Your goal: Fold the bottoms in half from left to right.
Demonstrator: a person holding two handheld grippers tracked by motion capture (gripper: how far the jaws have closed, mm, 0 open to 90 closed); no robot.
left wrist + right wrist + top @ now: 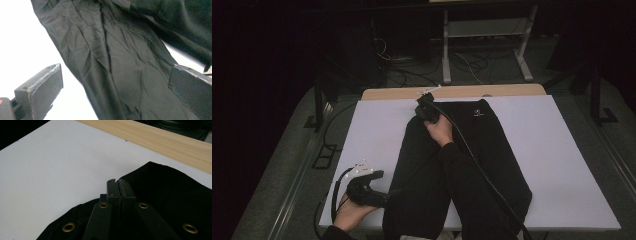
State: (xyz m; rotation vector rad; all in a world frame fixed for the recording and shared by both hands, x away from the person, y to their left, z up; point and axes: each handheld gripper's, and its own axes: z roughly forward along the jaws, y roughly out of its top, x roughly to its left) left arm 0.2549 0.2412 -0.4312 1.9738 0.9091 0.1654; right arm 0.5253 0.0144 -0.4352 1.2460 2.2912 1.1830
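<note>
A black garment (482, 160) with a small white logo lies spread on the white table top (562, 150), from the far middle down to the near edge. My right gripper (426, 109) is at the garment's far left corner. Its jaws are pressed together there, shut on the edge of the black garment (162, 195). My left gripper (384, 195) is low at the near left, pointing at the garment's left edge. Its jaws stand wide open, and wrinkled black fabric (112, 62) lies between them in the left gripper view (115, 90).
A strip of bare wood (452, 92) runs along the table's far edge (162, 142). The right gripper's cable (482, 170) trails across the garment to the near edge. Behind the table, a metal frame (484, 45) and loose cables sit on the dark floor.
</note>
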